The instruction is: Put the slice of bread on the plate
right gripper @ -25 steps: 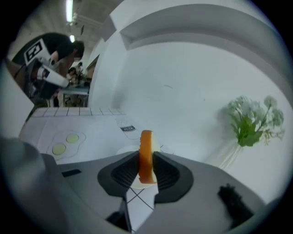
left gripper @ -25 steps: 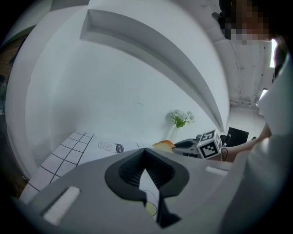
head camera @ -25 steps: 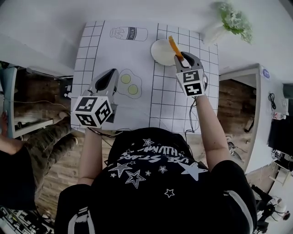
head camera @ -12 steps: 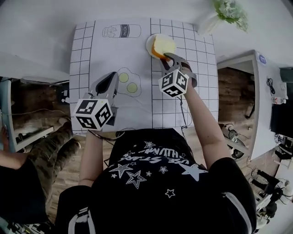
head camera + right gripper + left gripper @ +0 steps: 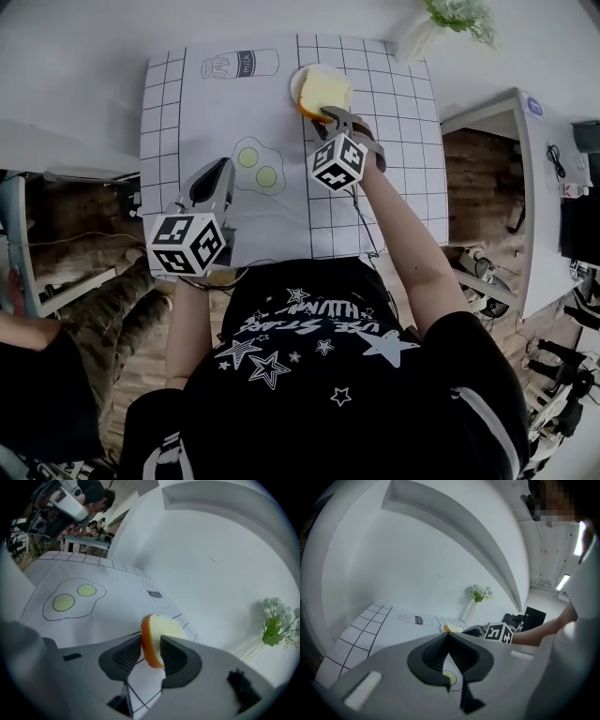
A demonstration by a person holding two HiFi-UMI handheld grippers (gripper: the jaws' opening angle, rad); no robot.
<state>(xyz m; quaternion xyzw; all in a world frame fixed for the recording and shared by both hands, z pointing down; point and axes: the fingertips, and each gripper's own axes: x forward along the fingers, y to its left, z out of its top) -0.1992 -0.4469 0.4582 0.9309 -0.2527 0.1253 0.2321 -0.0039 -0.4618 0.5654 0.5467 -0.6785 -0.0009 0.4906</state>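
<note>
The slice of bread [image 5: 323,91], pale with an orange crust, lies over the white plate [image 5: 296,84] at the far middle of the printed mat. My right gripper [image 5: 330,116] is at the slice's near edge. In the right gripper view the slice [image 5: 157,634] stands between the two pads [image 5: 176,656], and the jaws are opening around it. My left gripper [image 5: 225,165] hovers over the mat's near left, by the fried-egg drawing. Its jaws meet at the tips [image 5: 449,635] with nothing in them. From the left gripper view the bread [image 5: 447,628] shows far ahead.
The mat [image 5: 187,103] carries a milk-bottle drawing [image 5: 239,64] and a fried-egg drawing [image 5: 258,167]. A white vase of flowers [image 5: 441,23] stands beyond the mat's far right corner. The table drops off at the right, with a side desk [image 5: 525,187] there.
My right gripper came down and rolled, bringing the slice from upright above the plate to lying on it. The left gripper drifted slightly nearer and lower.
</note>
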